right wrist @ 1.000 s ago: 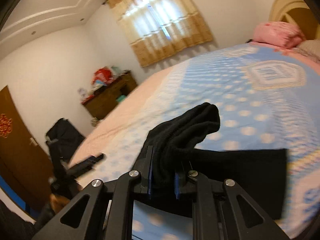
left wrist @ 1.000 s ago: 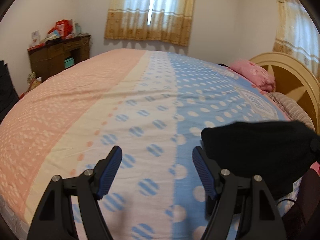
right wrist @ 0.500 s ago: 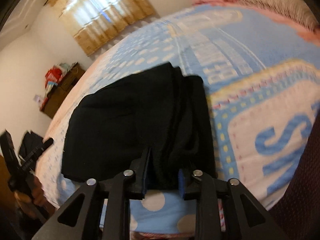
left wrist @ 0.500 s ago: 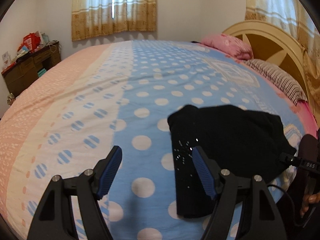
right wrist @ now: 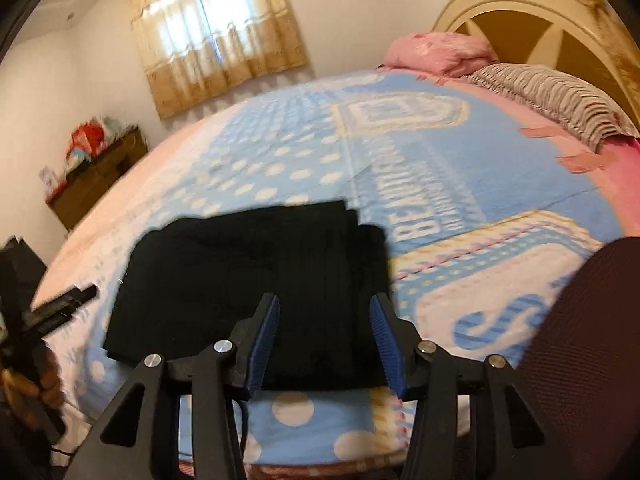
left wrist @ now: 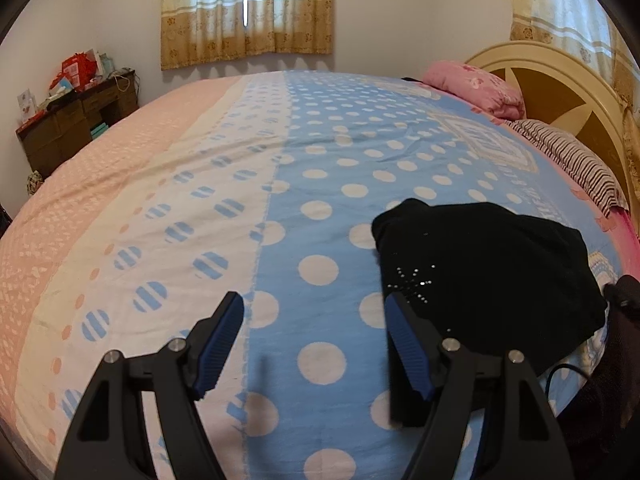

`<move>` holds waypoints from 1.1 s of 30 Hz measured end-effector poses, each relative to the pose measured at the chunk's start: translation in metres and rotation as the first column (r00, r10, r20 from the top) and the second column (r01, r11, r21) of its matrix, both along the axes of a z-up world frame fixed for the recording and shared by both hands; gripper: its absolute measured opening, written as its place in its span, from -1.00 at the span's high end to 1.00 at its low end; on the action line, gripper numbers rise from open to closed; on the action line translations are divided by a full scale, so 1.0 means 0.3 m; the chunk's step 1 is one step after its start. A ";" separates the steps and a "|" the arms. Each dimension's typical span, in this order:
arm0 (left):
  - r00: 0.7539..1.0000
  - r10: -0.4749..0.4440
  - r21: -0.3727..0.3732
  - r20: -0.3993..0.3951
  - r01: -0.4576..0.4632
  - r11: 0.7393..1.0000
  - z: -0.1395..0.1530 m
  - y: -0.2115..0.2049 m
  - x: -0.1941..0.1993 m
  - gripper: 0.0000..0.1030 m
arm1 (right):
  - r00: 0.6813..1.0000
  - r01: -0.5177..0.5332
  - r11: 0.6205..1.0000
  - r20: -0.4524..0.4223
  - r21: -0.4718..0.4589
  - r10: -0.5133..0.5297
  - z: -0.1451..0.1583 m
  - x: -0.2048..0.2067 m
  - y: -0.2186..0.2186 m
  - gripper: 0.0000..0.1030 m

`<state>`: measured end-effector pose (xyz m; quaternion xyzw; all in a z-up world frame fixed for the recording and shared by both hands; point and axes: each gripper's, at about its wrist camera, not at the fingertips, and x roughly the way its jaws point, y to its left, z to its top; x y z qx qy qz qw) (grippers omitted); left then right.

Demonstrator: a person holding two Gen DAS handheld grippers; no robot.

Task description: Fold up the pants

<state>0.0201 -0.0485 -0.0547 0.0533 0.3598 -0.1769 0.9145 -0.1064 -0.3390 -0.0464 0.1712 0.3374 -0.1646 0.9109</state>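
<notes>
Both grippers have their jaws spread with nothing between the blue pads: the left gripper [left wrist: 314,338] hangs over the polka-dot cover, and the right gripper [right wrist: 326,340] hangs just above the near edge of the black pants [right wrist: 256,284], its fingers apart from the cloth.

From largest to smallest, the bed [left wrist: 280,200] fills most of both views under a cover in 3 bands: pink on the left, cream with striped blue dots in the middle, and blue with white dots on the right. A cream and brown headboard [left wrist: 560,92] curves up at the far right. 2 curtained windows show in the left wrist view, 1 [left wrist: 246,6] on the far wall and 1 [left wrist: 560,4] above the headboard. A dark wooden dresser [left wrist: 76,124] stands against the left wall with red and white clutter on top.

The pants lie folded into a compact dark rectangle near the bed's close right edge, on the blue band, with stacked layer edges visible along the right side in the right wrist view. In the left wrist view the pants [left wrist: 488,276] sit just to the right of the left gripper's right finger.

A striped pillow [right wrist: 552,100] and a pink pillow [right wrist: 436,54] rest by the headboard.
</notes>
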 end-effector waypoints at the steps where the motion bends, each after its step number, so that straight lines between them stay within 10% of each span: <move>1: 1.000 0.006 0.004 0.003 -0.006 1.000 0.001 0.006 0.002 -0.50 | 0.999 0.003 1.000 -0.038 0.002 -0.003 -0.030 0.029 0.000 0.27; 8: 0.998 0.057 -0.001 -0.003 -0.057 0.998 0.007 0.053 0.049 -0.52 | 0.981 0.100 0.995 -0.166 0.001 -0.099 -0.077 0.051 -0.024 0.35; 14: 1.000 0.004 -0.057 -0.014 -0.005 0.998 0.026 -0.009 0.056 -0.53 | 0.993 -0.102 0.993 0.060 -0.059 0.106 0.126 0.126 0.085 0.32; 18: 1.000 0.000 -0.019 -0.021 0.000 1.000 0.008 -0.081 0.041 -0.53 | 0.912 -0.401 0.914 0.120 0.055 0.393 0.162 0.342 0.215 0.32; 24: 0.987 0.099 0.024 -0.129 -0.096 0.995 -0.129 -0.063 0.016 -0.54 | 0.777 -0.625 0.779 -0.046 0.057 0.627 -0.014 0.697 0.439 0.35; 29: 0.991 0.099 0.058 -0.095 -0.094 0.994 -0.132 -0.076 -0.009 -0.54 | 0.773 -0.620 0.784 -0.185 -0.015 0.607 -0.116 0.858 0.530 0.35; 33: 0.992 0.061 0.054 -0.112 -0.056 0.997 -0.115 -0.064 -0.001 -0.57 | 0.821 -0.562 0.825 -0.078 0.057 0.565 -0.069 0.831 0.464 0.35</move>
